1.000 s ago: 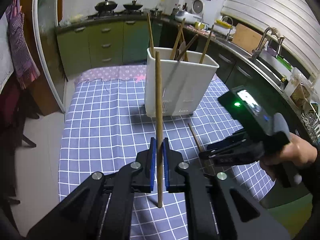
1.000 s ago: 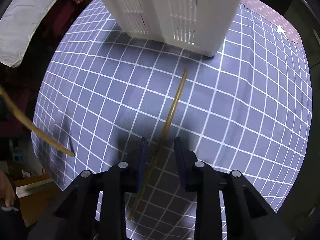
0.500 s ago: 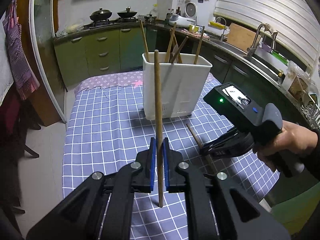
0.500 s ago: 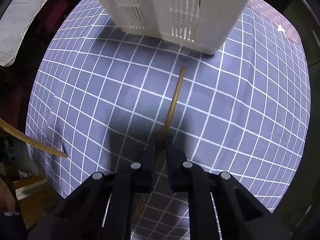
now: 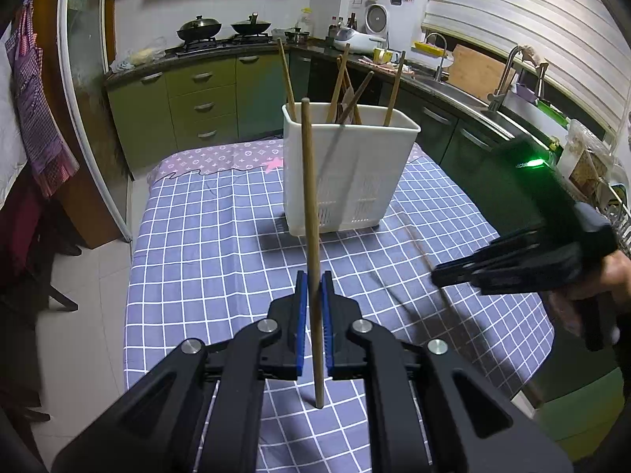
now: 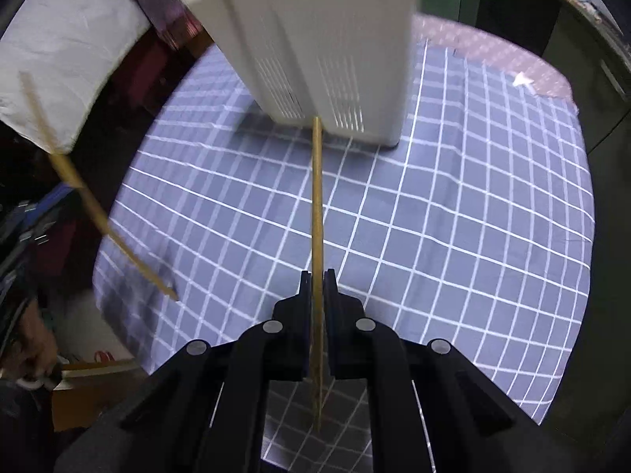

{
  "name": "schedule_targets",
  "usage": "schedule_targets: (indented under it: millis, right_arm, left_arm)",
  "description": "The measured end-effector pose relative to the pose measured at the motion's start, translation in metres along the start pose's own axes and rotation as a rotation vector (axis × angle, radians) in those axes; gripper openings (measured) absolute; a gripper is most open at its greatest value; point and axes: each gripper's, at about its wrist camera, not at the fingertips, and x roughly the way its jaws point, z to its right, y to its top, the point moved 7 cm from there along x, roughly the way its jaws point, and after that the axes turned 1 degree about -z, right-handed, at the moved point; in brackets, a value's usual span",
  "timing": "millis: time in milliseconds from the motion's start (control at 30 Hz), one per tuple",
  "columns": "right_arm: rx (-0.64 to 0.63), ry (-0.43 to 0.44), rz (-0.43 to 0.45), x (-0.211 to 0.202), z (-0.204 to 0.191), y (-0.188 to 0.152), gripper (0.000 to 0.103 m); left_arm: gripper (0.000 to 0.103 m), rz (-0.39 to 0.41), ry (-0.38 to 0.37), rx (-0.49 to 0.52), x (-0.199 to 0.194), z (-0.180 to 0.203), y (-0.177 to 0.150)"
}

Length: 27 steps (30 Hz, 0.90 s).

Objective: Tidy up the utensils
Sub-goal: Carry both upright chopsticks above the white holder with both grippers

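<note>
While clamped, each hand-held gripper on one slim round wooden chopstick: left (image 5: pixel 310 295); right (image 6: pixel 318 287).

Home kitchen: stove (image 5: pixel 221 41), sink (image 5: pixel 453 88)

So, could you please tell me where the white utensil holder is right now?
The white utensil holder stands upright on the checked tablecloth towards the table's far end in the left wrist view, beyond the chopstick in the left gripper.

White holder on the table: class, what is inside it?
Several wooden sticks, likely chopsticks, stand in the holder, their tops poking above its rim. Its walls hide their lower ends and anything else inside.
</note>
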Motion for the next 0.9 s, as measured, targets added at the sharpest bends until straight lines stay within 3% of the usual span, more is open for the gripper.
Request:
schedule_targets:
  millis: [400,900]
  right_arm:
    - [0.014,-0.002,0.280,-0.083,0.008,-0.042,0.007]
    - [-0.009,0.009,0.332,-0.098,-0.004,-0.045,0.007]
  left_arm:
    - [0.007,0.010,0.007,0.016,-0.003,0.002,-0.001]
    - [0.007,0.026,0.002,0.038,-0.014,0.007,0.002]
